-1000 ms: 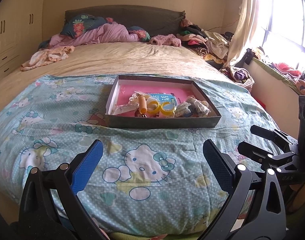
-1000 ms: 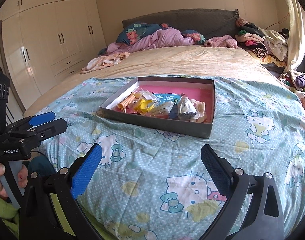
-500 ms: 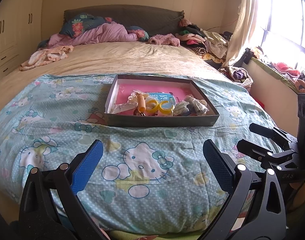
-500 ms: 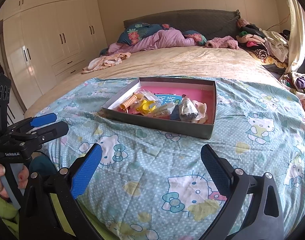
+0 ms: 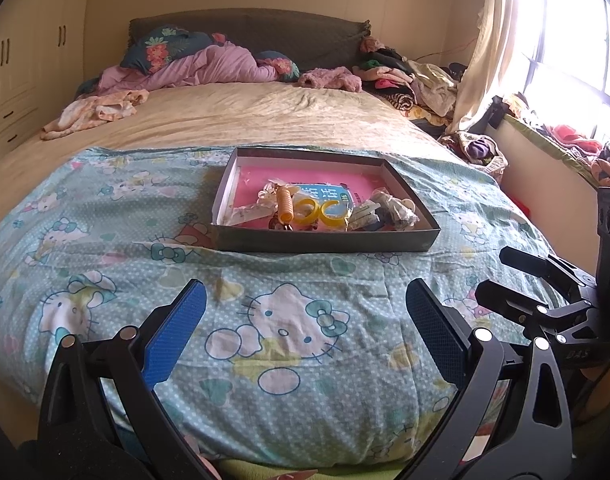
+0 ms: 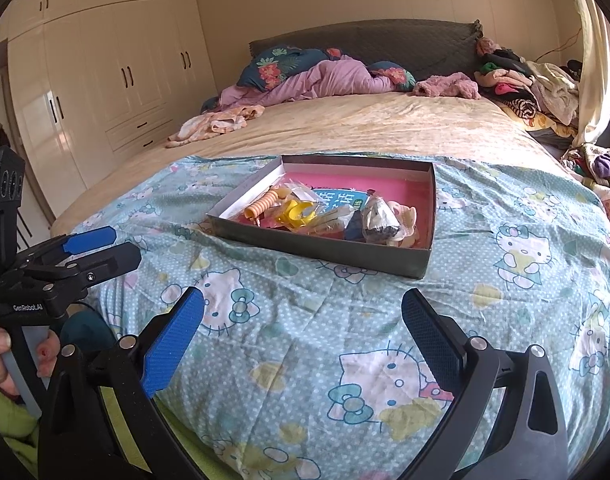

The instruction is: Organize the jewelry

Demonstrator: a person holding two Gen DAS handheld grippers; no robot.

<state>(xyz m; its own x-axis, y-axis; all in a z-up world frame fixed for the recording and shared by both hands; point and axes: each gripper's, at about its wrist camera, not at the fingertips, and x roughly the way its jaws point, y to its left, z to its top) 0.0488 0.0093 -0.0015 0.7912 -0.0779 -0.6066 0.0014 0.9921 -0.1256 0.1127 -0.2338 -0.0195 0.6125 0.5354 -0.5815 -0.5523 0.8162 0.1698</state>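
While both tools hover short of the tray [image 5: 325,240] | left tool [image 5: 305,316] spread, empty | right tool [image 6: 303,316] spread, empty | jewelry pile [image 5: 325,210] along tray's near wall, dead ahead of left, ahead-left of right | left seems nearer.

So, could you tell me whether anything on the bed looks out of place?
The items in the box lie in a jumbled heap at its near end: an orange coil, yellow rings, small bags. Nothing spilled; both grippers are open.
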